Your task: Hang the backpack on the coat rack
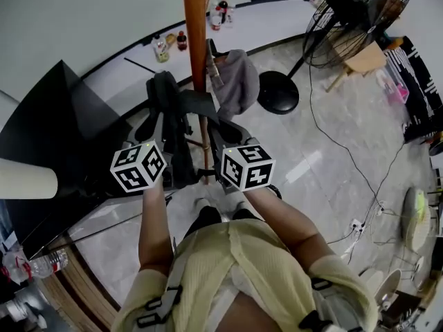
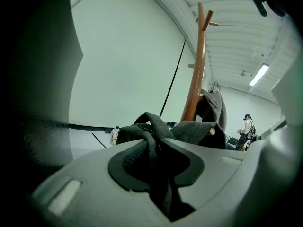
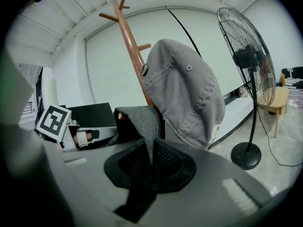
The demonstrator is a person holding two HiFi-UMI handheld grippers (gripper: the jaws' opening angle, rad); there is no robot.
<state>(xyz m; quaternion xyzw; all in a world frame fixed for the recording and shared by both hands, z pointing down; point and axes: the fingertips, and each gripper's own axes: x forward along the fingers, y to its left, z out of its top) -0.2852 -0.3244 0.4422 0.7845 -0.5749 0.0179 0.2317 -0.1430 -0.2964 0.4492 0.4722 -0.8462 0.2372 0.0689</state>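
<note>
Holding the backpack (image 1: 170,113) up against the coat rack (image 1: 197,40) with both grippers
The left gripper (image 2: 158,145) was clamped on a dark fold of the bag's fabric, and the right gripper (image 3: 150,161) was pinching its grey strap (image 3: 142,121); the bag sat between them, right at the wooden pole, with a grey cap (image 1: 237,81) hanging on the rack just beside it and a standing fan (image 1: 354,21) well off to the right

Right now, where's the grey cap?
Head view, upper centre: the grey cap hangs on the coat rack, right of its pole, left of the floor fan's round base.
</note>
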